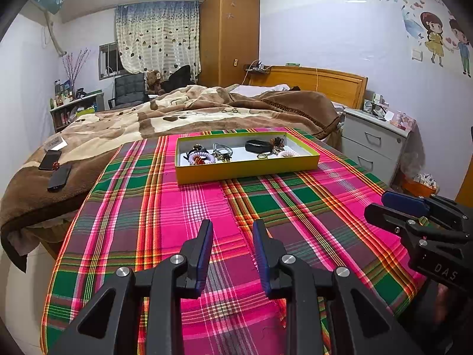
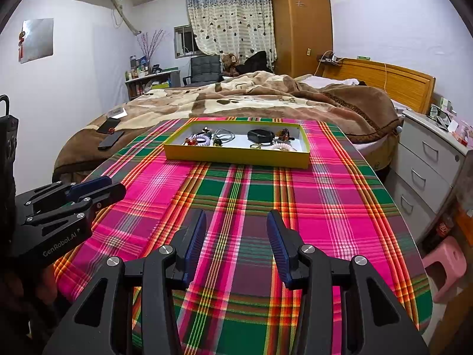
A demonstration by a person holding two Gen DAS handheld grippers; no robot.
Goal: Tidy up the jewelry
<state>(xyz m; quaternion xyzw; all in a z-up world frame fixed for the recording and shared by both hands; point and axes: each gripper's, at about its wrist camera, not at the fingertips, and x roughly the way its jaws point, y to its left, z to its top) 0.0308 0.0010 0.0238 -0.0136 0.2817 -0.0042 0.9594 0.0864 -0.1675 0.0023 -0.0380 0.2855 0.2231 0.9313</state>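
"Yellow box [image 1: 247,168] sat at the far end of the table, on the plaid cloth [image 1: 165,207]. All the jewelry [image 1: 241,150] I could see lay inside it, in little heaps."

"What was in there?"

"White coil bands, a black band, some metal rings, a few small dark bits. They touched each other in places. I could not tell one small piece from the next."

"And the tools?"

"The left gripper [image 1: 233,238] hung low over the near end of the cloth. Its jaws stood a little apart and held nothing. The right gripper [image 2: 236,230] hung beside it, jaws apart a bit wider, and it held nothing too. Both were well apart from the box."

"So what step was it?"

"I could not say for sure. It might have been a start, with the pieces yet to be sorted. Or it might have been the end, with all put away and the tools pulled back. Both would look like that."

"Was there room to move?"

"Lots. The cloth between the tools and the box was bare. But the box had a raised rim, so a tool would have had to go over it and down. The bed [image 2: 266,100] pressed close behind the box, and the table dropped off on both sides, with drawers [image 2: 425,159] near the right edge."
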